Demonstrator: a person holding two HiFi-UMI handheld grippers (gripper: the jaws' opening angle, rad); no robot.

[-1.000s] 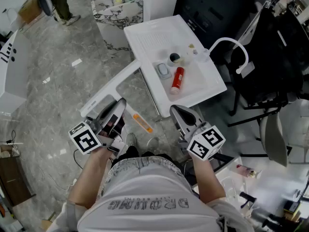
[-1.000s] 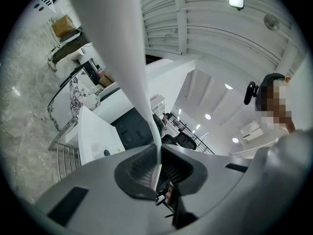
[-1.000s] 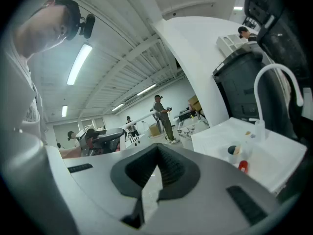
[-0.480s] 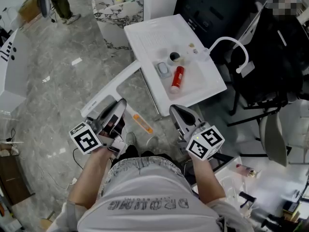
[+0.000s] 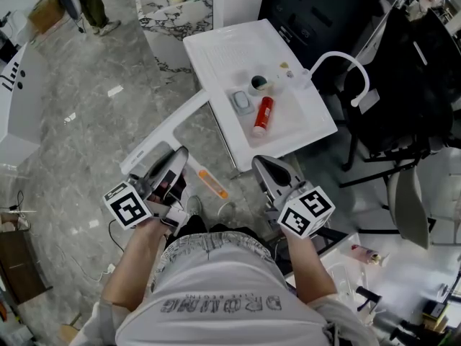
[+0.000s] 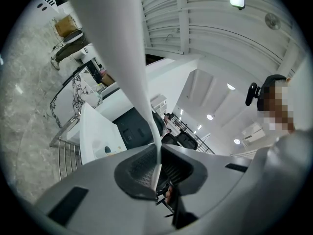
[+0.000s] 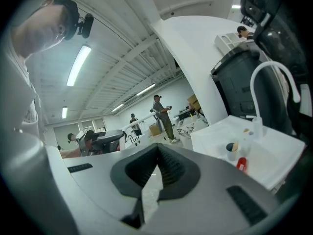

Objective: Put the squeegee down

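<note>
Left gripper [image 5: 178,157] and squeegee [image 5: 170,125] unmoved

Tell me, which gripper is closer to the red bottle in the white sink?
Right. The right gripper points toward the red bottle from just short of the sink; the left gripper, clamped on the white squeegee, sits farther off to the side.

Your squeegee [image 5: 169,128] is smooth white plastic. Your left tongs [image 5: 178,156] and right tongs [image 5: 261,166] are matt grey plastic with ribbed dark pads [image 7: 171,168]. The floor [image 5: 86,135] is glossy grey marble, and the sink [image 5: 223,49] is glossy white.
</note>
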